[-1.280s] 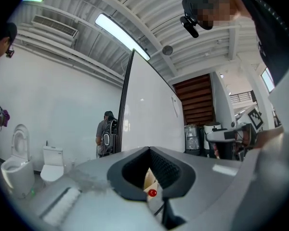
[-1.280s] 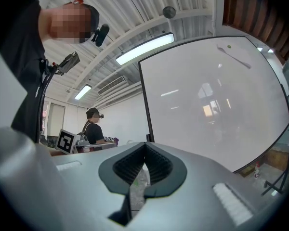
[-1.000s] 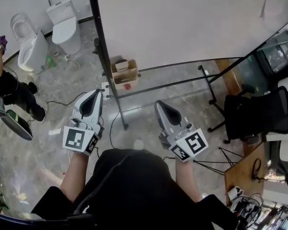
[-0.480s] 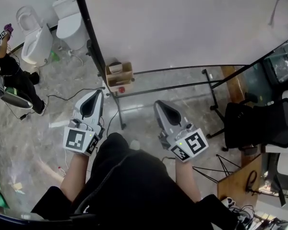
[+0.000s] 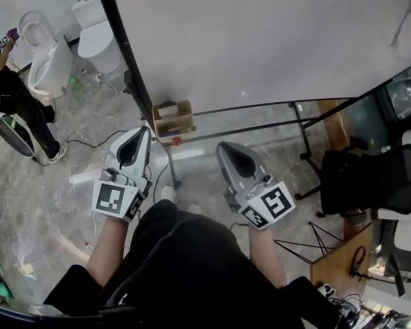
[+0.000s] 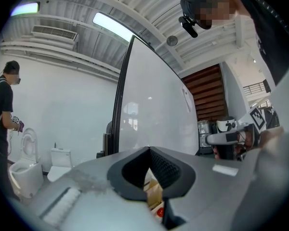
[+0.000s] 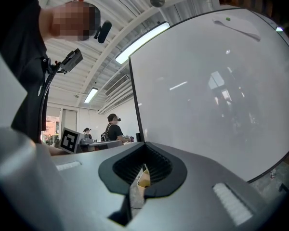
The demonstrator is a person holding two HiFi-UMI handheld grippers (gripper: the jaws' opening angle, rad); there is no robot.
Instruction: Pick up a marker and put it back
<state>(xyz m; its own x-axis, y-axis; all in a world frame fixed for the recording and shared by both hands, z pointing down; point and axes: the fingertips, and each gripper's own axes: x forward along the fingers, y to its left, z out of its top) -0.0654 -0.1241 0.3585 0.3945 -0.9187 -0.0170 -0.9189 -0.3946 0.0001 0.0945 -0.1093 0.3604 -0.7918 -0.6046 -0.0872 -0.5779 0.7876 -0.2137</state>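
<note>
Plainly, the left hand-held gripper and the right hand-held gripper are held with their ribbed black jaws pressed together, empty. Ahead, an open cardboard box is seen against the glossy whiteboard's black frame. Whether a marker lies inside cannot be told.

The cardboard box (contents unclear) sits below the whiteboard.

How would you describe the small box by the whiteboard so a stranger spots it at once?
Find the big whiteboard. At its lower left corner, beside the black upright post, sits a box. It alone is tan and open-topped.
</note>
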